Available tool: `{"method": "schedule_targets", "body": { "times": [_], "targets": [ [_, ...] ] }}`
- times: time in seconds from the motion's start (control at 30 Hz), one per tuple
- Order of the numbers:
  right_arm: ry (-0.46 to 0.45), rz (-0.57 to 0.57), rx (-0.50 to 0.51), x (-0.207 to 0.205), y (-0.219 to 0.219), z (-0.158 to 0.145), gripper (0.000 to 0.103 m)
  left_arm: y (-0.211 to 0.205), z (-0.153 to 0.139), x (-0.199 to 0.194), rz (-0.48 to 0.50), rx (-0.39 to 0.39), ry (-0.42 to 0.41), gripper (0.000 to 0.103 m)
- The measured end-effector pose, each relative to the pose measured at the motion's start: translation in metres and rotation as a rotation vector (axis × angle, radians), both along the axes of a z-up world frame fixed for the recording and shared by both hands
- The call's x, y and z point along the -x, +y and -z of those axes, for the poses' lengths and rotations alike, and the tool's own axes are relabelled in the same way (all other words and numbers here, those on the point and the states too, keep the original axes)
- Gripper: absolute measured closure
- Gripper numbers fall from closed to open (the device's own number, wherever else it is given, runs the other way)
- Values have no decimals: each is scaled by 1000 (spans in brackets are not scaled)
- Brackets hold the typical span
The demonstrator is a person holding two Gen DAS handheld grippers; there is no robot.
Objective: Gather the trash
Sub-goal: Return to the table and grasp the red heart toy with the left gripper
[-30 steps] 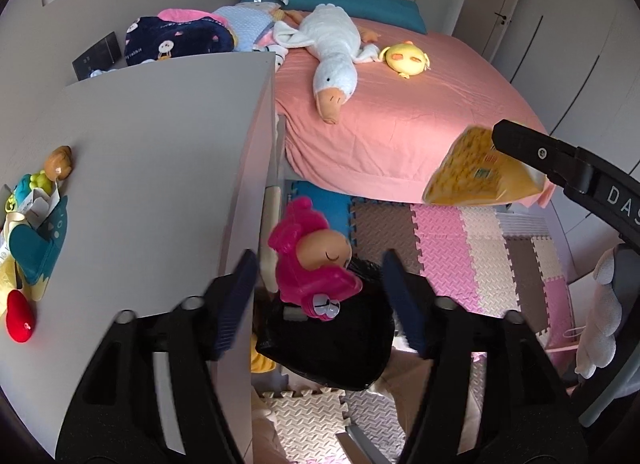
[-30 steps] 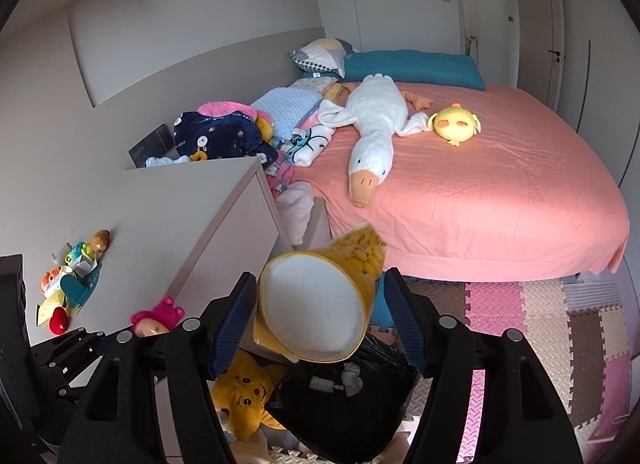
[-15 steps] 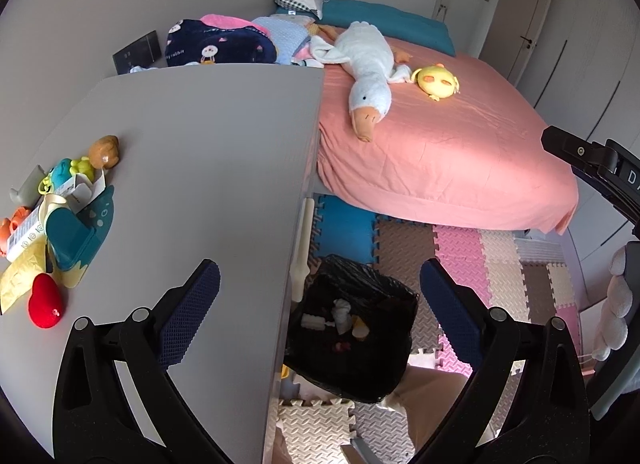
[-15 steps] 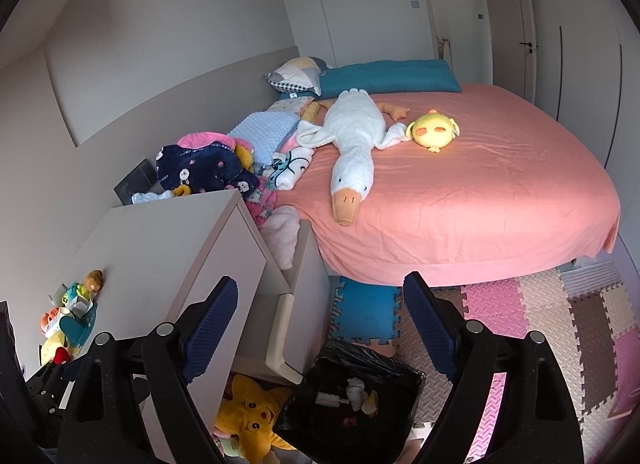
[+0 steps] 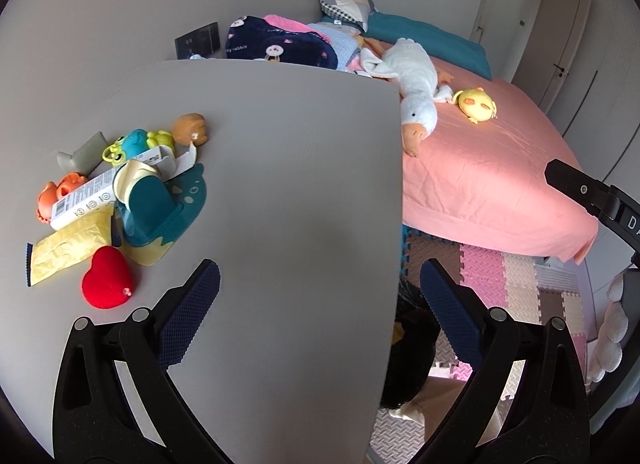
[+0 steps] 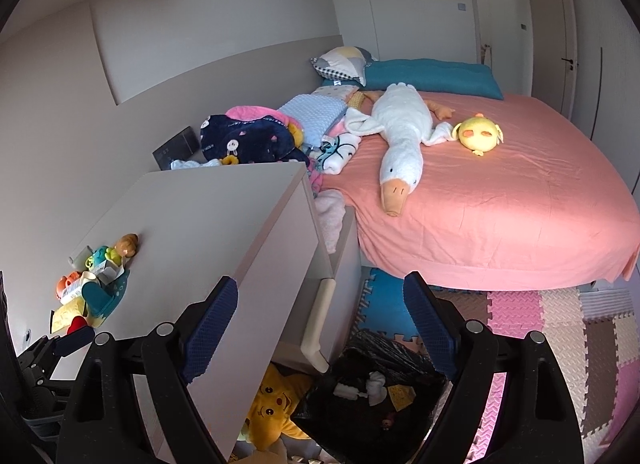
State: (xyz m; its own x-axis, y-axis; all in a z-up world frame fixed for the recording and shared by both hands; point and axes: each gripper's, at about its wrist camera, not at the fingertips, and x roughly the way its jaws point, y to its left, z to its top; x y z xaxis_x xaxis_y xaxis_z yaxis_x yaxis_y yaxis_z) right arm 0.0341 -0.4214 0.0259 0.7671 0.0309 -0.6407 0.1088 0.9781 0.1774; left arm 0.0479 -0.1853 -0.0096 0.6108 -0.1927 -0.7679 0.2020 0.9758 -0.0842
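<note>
My left gripper is open and empty above the grey dresser top. At the top's left lies a pile: a yellow wrapper, a white carton, a red heart, a teal dinosaur shoe and small toys. My right gripper is open and empty above the black trash bag on the floor, which holds white scraps and a yellow packet. The bag's edge shows in the left wrist view. The pile also shows in the right wrist view.
A pink bed carries a white goose plush and a yellow chick plush. Clothes are heaped behind the dresser. A yellow star plush lies beside the bag. Foam mats cover the floor.
Both grippers opened: the pink toy left my left gripper and the yellow packet left my right one, landing in the bag. My left gripper then swung left over the dresser top.
</note>
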Motion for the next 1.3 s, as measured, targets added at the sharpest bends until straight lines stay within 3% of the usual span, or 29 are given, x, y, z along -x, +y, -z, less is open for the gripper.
{"method": "schedule_targets", "body": {
  "times": [0.6,0.93,1.07,1.17,1.3],
  "targets": [
    [10,-147,-24,-20,77,5,18,100,6,-3,-197,-47,-20,6],
    [20,-202,-16,-27,108,12,18,126,27,-17,-217,-50,39,39],
    [27,-206,-20,-31,112,15,18,127,33,-20,-214,-70,41,44],
    [33,-214,-25,-33,117,17,18,130,33,-22,-214,-70,37,54],
    [42,-235,-39,-37,127,19,18,139,32,-21,-236,-56,39,54]
  ]
}}
